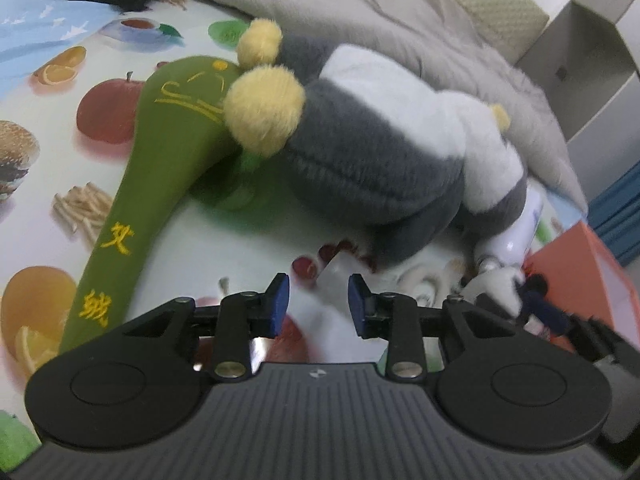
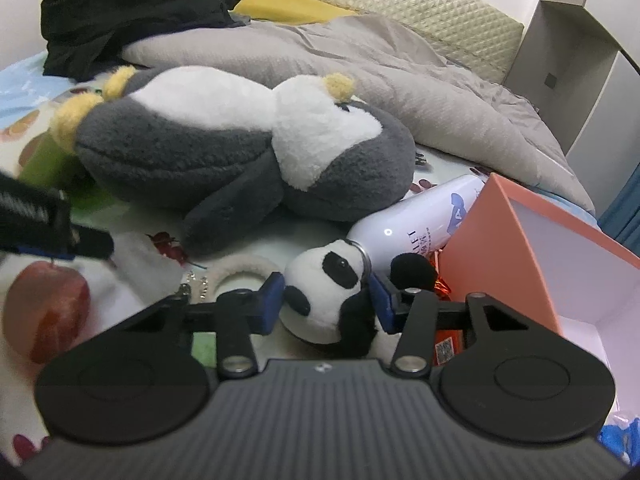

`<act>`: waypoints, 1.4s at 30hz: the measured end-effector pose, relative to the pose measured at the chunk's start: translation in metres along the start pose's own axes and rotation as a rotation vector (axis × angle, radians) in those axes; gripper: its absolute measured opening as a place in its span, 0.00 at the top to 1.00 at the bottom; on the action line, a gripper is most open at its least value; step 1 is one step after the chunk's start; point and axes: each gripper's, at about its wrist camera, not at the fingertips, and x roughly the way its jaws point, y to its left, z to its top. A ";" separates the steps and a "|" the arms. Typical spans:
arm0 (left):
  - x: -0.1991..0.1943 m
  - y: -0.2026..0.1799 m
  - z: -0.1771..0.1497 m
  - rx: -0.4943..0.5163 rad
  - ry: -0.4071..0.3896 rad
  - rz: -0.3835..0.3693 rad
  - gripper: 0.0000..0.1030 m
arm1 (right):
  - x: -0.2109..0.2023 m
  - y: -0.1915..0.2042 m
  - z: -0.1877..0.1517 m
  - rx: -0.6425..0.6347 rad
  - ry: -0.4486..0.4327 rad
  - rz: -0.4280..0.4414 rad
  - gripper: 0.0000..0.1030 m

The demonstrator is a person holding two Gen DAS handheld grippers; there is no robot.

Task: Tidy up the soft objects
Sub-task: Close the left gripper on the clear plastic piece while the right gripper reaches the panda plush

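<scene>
A small panda plush (image 2: 320, 300) sits between the blue pads of my right gripper (image 2: 326, 300), which is shut on its head. My left gripper (image 1: 319, 300) is shut on a white soft piece (image 1: 320, 308), blurred in the left wrist view; the same white piece (image 2: 136, 260) shows beside the left gripper's fingertips (image 2: 92, 244) in the right wrist view. A big grey-and-white penguin plush (image 2: 224, 148) with yellow feet lies on its side on the bed. A green stuffed mallet (image 1: 160, 152) with yellow embroidery lies partly under the penguin plush (image 1: 372, 152).
A white spray bottle (image 2: 416, 220) lies beside an open salmon box (image 2: 516, 240) at the right. A fluffy ring on a ball chain (image 2: 240, 270) lies near the panda. A grey quilt (image 2: 400, 80), black clothes (image 2: 120, 12) and a yellow cloth (image 2: 288, 4) fill the back.
</scene>
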 end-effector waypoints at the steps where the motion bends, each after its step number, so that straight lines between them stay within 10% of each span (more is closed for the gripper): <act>1: 0.000 0.000 -0.002 0.009 0.009 0.006 0.60 | -0.003 0.000 0.000 0.002 -0.001 0.001 0.53; 30: -0.017 0.016 -0.032 0.078 0.048 -0.033 0.45 | -0.107 0.024 -0.058 -0.080 0.021 0.159 0.61; 35: -0.010 0.008 -0.023 0.061 0.029 -0.060 0.45 | -0.112 0.017 -0.063 0.044 0.025 0.158 0.41; 42: 0.003 0.000 -0.006 0.124 -0.031 -0.042 0.45 | -0.114 0.001 -0.073 0.298 0.057 0.137 0.40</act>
